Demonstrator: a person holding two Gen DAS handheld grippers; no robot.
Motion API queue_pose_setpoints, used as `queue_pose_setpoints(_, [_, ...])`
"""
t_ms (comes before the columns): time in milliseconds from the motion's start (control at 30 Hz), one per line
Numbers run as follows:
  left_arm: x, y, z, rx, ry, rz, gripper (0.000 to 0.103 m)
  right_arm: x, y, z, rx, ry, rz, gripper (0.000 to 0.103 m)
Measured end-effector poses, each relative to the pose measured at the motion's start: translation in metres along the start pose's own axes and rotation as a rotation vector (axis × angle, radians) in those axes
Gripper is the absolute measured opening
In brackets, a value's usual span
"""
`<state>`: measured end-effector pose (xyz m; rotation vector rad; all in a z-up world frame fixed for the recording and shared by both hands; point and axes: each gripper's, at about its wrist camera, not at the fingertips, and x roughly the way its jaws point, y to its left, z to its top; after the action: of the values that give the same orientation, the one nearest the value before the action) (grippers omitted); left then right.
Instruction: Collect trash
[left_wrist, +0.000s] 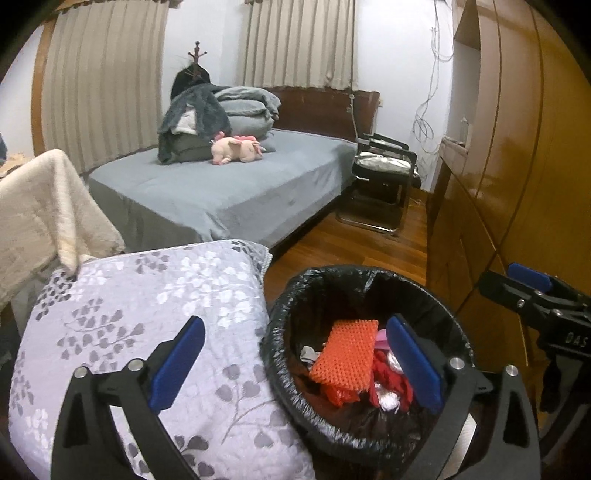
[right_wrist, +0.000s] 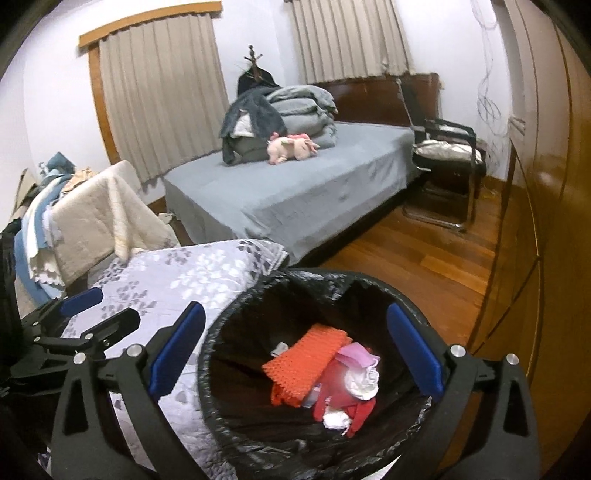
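Both claws stand wide open with nothing between their blue pads. The left claw (left_wrist: 295, 363) hangs over the seam where the flowered cushion meets the bin; its right pad (left_wrist: 413, 363) sits above the bin's mouth, its left pad above the cushion (left_wrist: 147, 295). The right claw (right_wrist: 295, 350) hangs straight over the bin (right_wrist: 369, 286), which is lined with a black bag and stands on the wooden floor just right of the cushion.

The trash lies inside, at the bottom: an orange mesh sheet (right_wrist: 306, 363) on the left, red wrappers (right_wrist: 354, 402) and crumpled white paper (right_wrist: 365, 382) to its right. None of it hangs over the rim, so this drop looks done, and the step in hand is probably clearing away to look for more.

To do that well, lift both claws straight up and away from the bag's loose rim (left_wrist: 291, 387), so a pad does not snag the thin plastic and drag the liner out or tip the bin. Keep the jaws wide while scanning. No loose trash shows on the floor (right_wrist: 424, 258) further out, on the grey bed (right_wrist: 295, 192) beyond, or by the chair (right_wrist: 447, 158) at the far right; the cluttered pile of cloth (right_wrist: 92, 206) at the left is the likeliest place to check next.
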<state>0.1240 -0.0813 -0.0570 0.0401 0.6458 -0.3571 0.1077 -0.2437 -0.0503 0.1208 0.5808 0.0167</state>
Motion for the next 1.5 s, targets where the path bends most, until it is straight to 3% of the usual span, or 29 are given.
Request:
queue_pose_setpoints(667, [-0.106, 0.005, -0.001, -0.007, -0.138, 0.057, 0.097, -0.07, 0.051, 0.006, -0.088, -0.072, 0.045, 0.097])
queue_pose_setpoints(1500, [-0.144, 0.013, -0.004, -0.031, -0.191, 0.095, 0.097, -0.084, 0.076, 0.005, -0.15, -0.098, 0.07, 0.097])
